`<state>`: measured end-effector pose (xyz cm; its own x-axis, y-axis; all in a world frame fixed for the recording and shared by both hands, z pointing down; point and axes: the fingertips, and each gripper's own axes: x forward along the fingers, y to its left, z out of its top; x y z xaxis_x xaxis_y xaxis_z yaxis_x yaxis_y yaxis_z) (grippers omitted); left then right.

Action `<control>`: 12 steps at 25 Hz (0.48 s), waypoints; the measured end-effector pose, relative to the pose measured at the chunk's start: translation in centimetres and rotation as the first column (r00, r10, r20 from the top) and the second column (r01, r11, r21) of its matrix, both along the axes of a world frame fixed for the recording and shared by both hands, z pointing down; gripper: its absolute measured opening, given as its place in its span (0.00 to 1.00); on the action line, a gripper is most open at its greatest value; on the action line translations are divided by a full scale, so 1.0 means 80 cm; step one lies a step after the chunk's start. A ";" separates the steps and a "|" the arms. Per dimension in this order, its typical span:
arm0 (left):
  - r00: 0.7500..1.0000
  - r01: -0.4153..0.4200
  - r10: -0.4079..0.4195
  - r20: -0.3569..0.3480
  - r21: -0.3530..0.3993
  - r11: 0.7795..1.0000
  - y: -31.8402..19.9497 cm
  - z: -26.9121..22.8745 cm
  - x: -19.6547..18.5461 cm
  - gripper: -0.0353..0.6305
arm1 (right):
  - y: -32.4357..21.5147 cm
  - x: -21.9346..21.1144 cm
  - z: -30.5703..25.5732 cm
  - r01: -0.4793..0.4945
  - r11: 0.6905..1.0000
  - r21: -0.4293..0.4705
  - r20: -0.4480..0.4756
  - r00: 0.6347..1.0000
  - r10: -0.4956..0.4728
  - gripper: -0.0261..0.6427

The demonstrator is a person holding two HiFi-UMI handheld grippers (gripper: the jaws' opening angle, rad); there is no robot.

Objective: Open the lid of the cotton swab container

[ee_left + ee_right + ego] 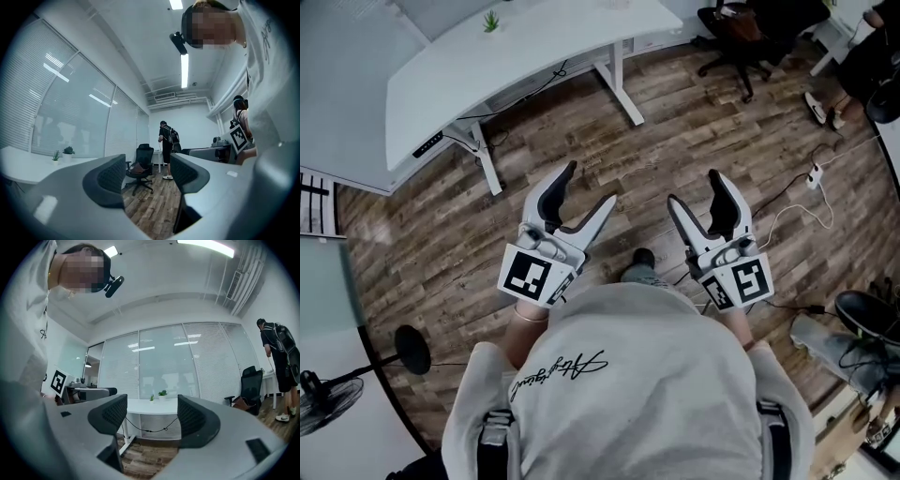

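Observation:
No cotton swab container shows in any view. In the head view my left gripper (591, 185) and my right gripper (694, 187) are held level side by side in front of the person's chest, above the wooden floor. Both stand open with nothing between their jaws. The left gripper view looks past my left gripper (147, 173) at a black office chair (140, 171) and a standing person in black (166, 138). Beyond my right gripper (152, 416), the right gripper view shows a white desk (154, 405) against a glass wall.
A white standing desk (516, 66) with a small plant (491, 21) fills the upper left. A black office chair (741, 37) stands at the upper right. A power strip with a white cable (814, 175) lies on the floor to the right. A fan base (412, 352) sits at the lower left.

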<state>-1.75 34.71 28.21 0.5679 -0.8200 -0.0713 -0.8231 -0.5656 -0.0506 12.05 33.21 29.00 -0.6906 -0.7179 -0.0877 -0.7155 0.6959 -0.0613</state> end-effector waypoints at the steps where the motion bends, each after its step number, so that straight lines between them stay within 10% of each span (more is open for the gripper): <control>1: 1.000 0.007 -0.007 -0.004 0.004 1.000 -0.009 -0.004 0.004 0.48 | -0.010 0.004 -0.002 0.008 1.000 0.000 0.000 1.000 -0.008 0.51; 12: 0.996 0.093 -0.093 0.011 0.002 0.996 -0.076 -0.001 0.040 0.48 | -0.089 0.041 -0.004 0.103 0.995 0.004 0.009 0.995 -0.103 0.51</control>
<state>1.44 28.63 28.17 0.4897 -0.8693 -0.0669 -0.8717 -0.4863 -0.0603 15.33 26.07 28.70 -0.7598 -0.6429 -0.0973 -0.6397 0.7659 -0.0651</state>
